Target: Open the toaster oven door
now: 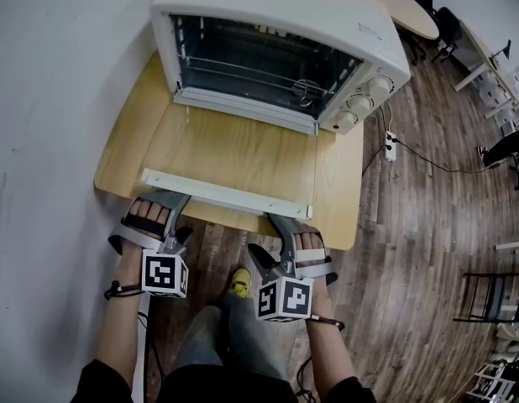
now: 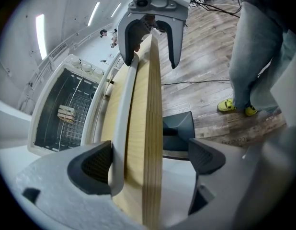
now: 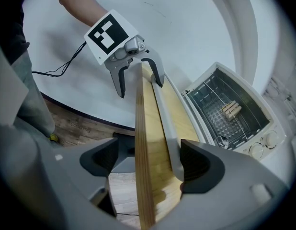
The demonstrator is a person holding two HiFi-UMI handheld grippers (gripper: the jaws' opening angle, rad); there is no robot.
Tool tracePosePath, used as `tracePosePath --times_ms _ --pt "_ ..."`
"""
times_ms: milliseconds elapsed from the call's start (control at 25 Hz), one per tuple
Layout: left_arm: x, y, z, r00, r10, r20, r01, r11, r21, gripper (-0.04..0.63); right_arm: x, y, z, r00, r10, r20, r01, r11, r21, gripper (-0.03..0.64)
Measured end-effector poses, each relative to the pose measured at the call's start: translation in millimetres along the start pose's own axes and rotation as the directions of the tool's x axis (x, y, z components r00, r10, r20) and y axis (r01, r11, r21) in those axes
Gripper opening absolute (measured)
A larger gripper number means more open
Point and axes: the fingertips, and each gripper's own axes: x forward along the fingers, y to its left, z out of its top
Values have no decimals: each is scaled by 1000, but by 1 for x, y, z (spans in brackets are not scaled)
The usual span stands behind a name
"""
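**Already down: door lies open, both grippers slack around its handle**

Clearly the left gripper (image 2: 150,162) is holding nothing. Its jaws stand wide apart, with the white door handle (image 2: 120,128) and the edge of the wooden table (image 2: 150,128) running up between them. The upper pad sits right at the handle, though whether it touches I cannot tell. The lower pad hangs well clear beneath the tabletop.

The right gripper (image 3: 149,162) mirrors this. Its jaws are spread, the handle and table edge pass between them, one pad lies against the handle and the other is well apart under the board. Neither pair pinches.

Beyond the jaws, the glass door (image 1: 234,154) lies flat on the table, hinged at the foot of the toaster oven (image 1: 285,7). Past that the cavity stands exposed, with its wire rack and a small wooden piece (image 2: 65,113) on it.

I judge the task as good as finished, with the door fully swung down. All that seems left is to draw both grippers back off the table edge without dragging the handle along.
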Motion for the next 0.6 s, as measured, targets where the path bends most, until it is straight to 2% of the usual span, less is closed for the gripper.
tracePosePath --times_ms 160,240,320,480,600 --pt "-2 1 1 1000 -4 0 4 1000 -3 488 -2 -1 2 1000 -4 8 4 999 36 405" --pt "-6 2 3 1000 -2 6 3 1000 -30 483 -4 1 2 1000 3 6 -3 999 45 405" --pt "-10 1 5 1000 1 16 0 999 -51 451 -7 3 0 1000 9 0 -9 999 42 405" --pt "-19 -3 5 1000 -14 11 15 998 -59 446 -16 5 2 1000 12 4 -12 998 65 405" --pt "-31 -3 7 1000 -22 20 24 995 -98 433 -28 2 4 1000 2 2 -2 996 87 403"
